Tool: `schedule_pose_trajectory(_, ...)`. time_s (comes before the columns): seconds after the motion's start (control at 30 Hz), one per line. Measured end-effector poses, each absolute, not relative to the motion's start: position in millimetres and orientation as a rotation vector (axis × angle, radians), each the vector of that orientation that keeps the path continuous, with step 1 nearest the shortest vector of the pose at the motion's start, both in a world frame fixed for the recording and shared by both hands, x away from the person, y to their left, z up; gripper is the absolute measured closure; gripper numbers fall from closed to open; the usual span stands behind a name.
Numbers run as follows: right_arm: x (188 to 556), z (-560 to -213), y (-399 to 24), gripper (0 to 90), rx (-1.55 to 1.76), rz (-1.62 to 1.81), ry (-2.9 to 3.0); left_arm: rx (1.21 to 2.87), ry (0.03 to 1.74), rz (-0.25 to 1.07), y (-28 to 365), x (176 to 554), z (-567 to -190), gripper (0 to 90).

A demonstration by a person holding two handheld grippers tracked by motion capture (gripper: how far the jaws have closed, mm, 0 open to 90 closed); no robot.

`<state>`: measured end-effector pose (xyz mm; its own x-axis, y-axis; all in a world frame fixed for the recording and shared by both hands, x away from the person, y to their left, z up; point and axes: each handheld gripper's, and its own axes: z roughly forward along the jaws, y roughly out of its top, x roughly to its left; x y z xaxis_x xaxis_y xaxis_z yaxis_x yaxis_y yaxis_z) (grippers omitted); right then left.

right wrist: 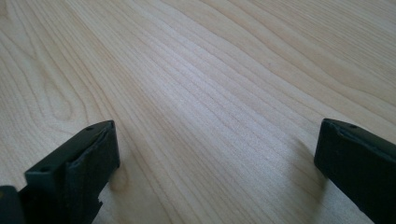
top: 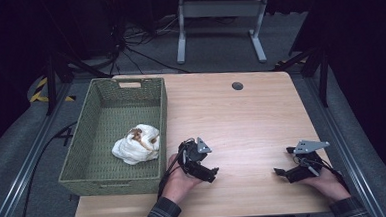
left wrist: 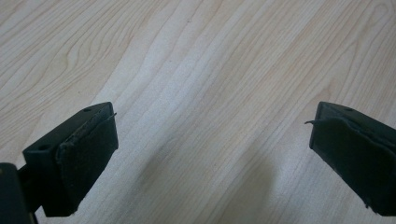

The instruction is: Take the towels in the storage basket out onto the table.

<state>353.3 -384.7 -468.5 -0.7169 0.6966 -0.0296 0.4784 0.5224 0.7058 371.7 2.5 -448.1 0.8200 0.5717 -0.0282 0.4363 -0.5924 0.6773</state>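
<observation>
Left gripper and right gripper rest low in frame on the light wooden table, jaws wide apart, holding nothing. Crumpled white cloth sits centre-left inside the green woven basket, likely dropped there for storage.

Basket: left part of the table, frame centre-left.
Cloth bundle: inside basket, near its right wall.
Left gripper: just right of basket.
Right gripper: lower right of frame.
</observation>
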Motion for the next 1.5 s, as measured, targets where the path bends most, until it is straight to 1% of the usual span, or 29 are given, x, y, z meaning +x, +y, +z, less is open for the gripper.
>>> schedule_pose_trajectory(1.1,353,-469,-385,0.3,0.98,0.999,2.457,2.286,0.76,0.256,4,376,-425,1.7)
schedule_pose_trajectory(1.5,353,-469,-385,0.3,0.98,0.999,2.457,2.268,0.748,0.221,6,379,-413,1.7)
